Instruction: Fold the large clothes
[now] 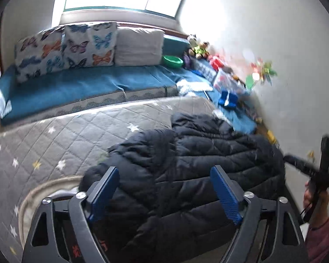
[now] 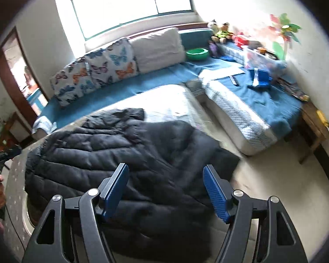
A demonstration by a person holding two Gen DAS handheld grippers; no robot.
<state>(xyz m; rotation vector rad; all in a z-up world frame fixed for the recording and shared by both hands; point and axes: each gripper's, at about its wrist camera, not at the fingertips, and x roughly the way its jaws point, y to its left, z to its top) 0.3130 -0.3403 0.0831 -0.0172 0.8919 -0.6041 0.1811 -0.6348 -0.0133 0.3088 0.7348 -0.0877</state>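
A dark quilted puffer jacket [image 1: 199, 166] lies spread on a grey quilted mat with stars [image 1: 54, 144], which serves as the landmark here. The jacket covers the mat's right part in the left wrist view, and its right edge hangs past the mat's edge over the pale floor [image 2: 274, 188] in the right wrist view. Its long axis runs from the near edge of the mat toward the far edge, where a rumpled end [image 2: 125, 114], hood or collar I cannot tell, points at the blue-covered mattress [image 1: 76, 87] beyond the mat. 1 folded panel lies over the jacket's left half.

The left gripper [image 1: 164, 192] hangs above the jacket's near end, jaws wide, blue pads [image 1: 226, 195] clear of the fabric with nothing between them. The right gripper [image 2: 166, 190] hangs over the jacket's near right part, jaws likewise wide and empty. In the left wrist view the right gripper's body and the hand [image 1: 313, 199] holding it show at the mat's right side.

Behind the mat, 2 butterfly cushions [image 2: 94, 74] and a white pillow [image 2: 158, 48] lean under the window [image 2: 131, 4]; a green bowl [image 2: 197, 54] sits beside them
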